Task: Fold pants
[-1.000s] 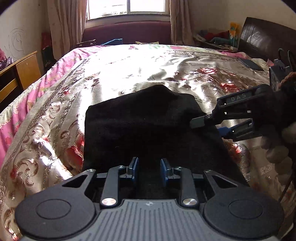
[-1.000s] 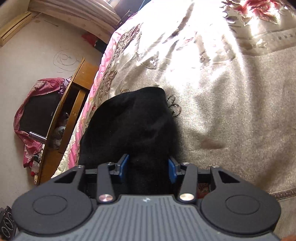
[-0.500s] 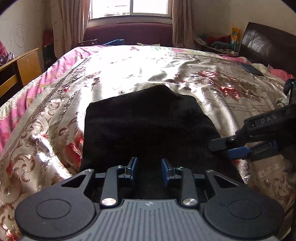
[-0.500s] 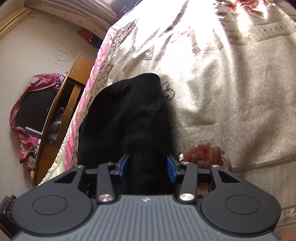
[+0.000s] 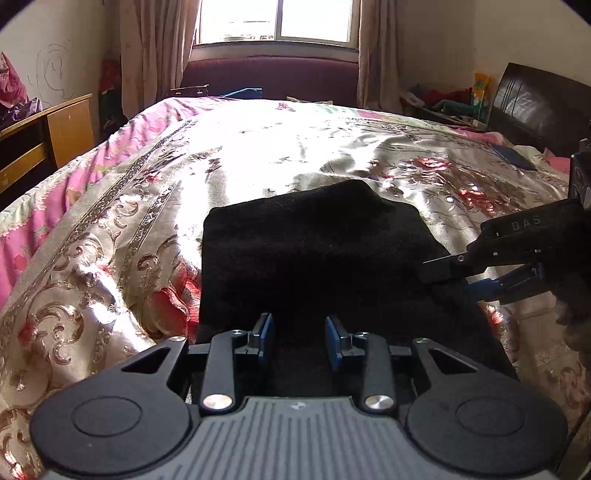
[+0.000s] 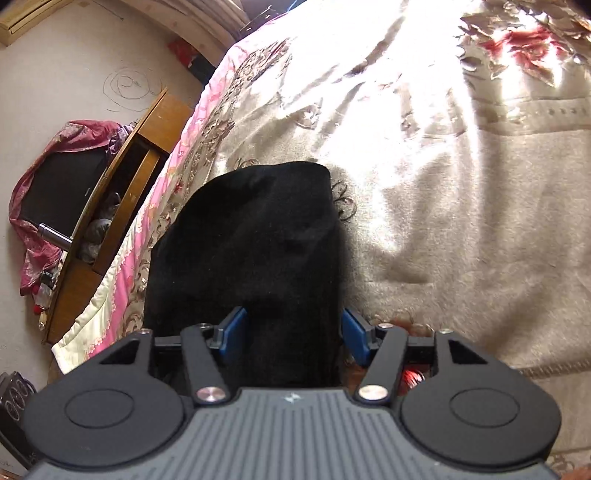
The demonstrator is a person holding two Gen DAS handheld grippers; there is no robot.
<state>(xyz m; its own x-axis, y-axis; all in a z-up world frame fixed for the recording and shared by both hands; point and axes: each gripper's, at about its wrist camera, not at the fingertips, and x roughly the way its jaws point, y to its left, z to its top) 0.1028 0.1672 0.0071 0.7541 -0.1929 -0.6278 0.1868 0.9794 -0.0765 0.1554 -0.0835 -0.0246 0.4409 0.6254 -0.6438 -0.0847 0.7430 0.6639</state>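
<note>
One pair black pants (image 5: 317,258), folded on bedspread (image 5: 110,258)
Both my grippers, left gripper (image 5: 300,338) and right gripper (image 6: 293,334), opening, releasing; fold appears finished

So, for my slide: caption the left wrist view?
Folded black pants on a floral bedspread, both grippers opening.

A bed is covered by a shiny gold bedspread (image 5: 295,155) patterned with red flowers and scrolls, edged in pink along one side. Behind it a window (image 5: 275,18) is flanked by beige curtains (image 5: 155,48), with a maroon bench (image 5: 269,75) set below the sill. A wooden desk (image 5: 44,136) is seen by the wall — a scribble (image 6: 129,86) is drawn on that wall. A dark headboard (image 5: 535,107) is placed at the far corner — clutter is piled beside it.
</note>
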